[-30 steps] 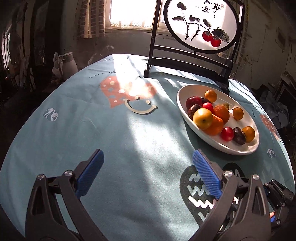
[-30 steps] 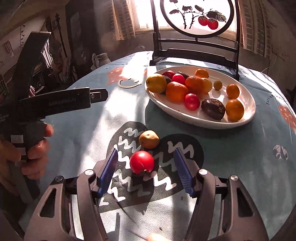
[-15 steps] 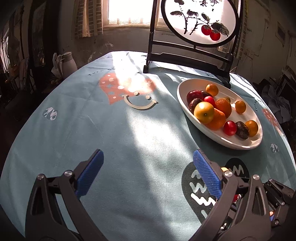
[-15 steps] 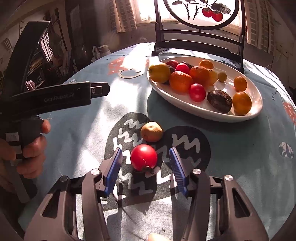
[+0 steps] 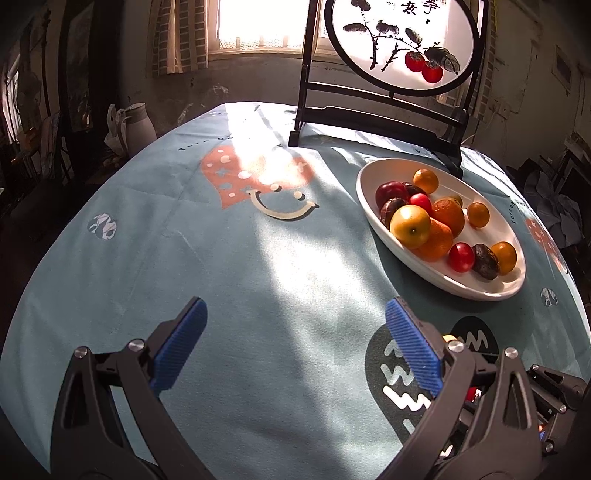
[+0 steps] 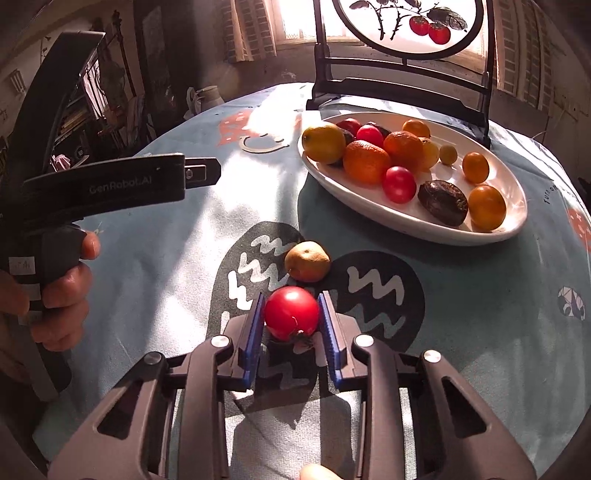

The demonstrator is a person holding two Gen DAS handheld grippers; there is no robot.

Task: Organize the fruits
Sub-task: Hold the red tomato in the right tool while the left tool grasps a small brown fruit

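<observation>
The red tomato (image 6: pixel 291 313) sits on the near part of the surface (image 6: pixel 480 295), on the dark wavy print of the blue cloth, and the right tool (image 6: pixel 291 325) has its blue pads closed in against the fruit's two sides, so it looks gripped at its widest girth, with the stem scrap showing at its near underside. It looks smooth, round and light, likely to slip under a glossy skin and to bruise or split if squeezed hard, so a gentle hold across the middle, as now, seems the sensible one. Just beyond it, near but apart, lies a small brownish-yellow fruit (image 6: pixel 307 261), which could get nudged if the tomato is pushed forward rather than lifted. Farther off to the right stands the white oval dish (image 6: pixel 413 221), already crowded with oranges, red fruits, a yellow one and a dark wrinkled one; free room shows mainly along its near and right edge. Behind the dish stands a dark wooden frame with a round painted screen (image 6: pixel 406 26). The left tool (image 5: pixel 295 350) hovers over bare cloth to the left, spread wide with nothing between its pads.
</observation>
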